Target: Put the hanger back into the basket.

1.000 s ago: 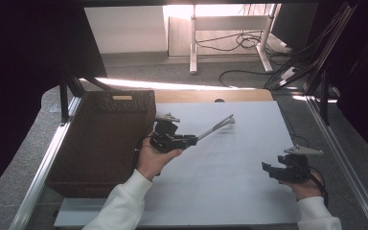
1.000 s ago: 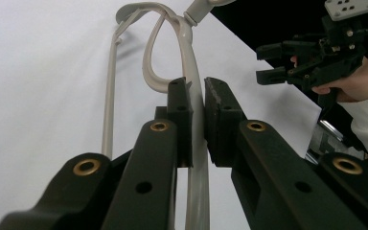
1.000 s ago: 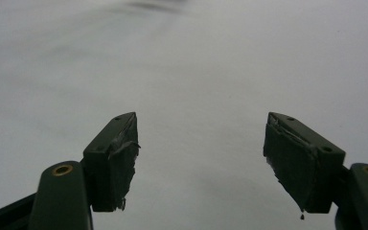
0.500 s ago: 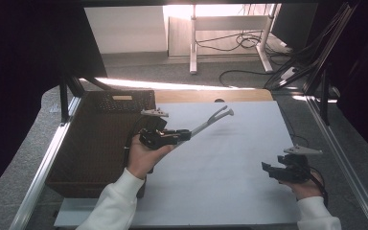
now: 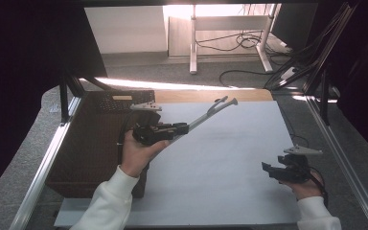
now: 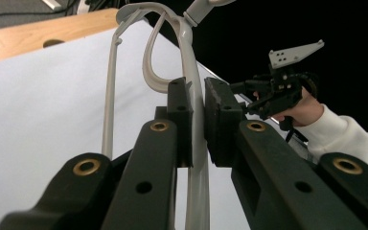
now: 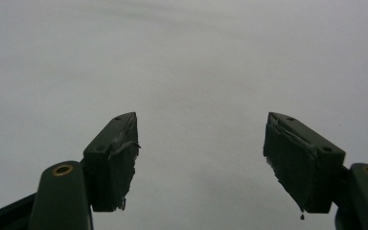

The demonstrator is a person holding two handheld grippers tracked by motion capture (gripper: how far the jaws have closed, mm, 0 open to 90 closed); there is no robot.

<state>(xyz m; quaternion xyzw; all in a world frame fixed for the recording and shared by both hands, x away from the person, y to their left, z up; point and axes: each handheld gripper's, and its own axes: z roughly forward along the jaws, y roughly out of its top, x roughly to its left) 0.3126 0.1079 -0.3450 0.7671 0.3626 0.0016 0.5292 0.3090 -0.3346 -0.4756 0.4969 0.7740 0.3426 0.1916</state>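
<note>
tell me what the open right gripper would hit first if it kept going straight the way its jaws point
Probably the white table sheet: the right gripper has nothing between its open jaws, and bare sheet lies ahead, though depth is unclear.

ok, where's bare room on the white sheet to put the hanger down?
Most of the white sheet is bare: the wide middle between the left gripper and the right gripper, and the far right corner. It is crowded along the left edge, where the basket sits and the left gripper holds the hanger in the air.
</note>
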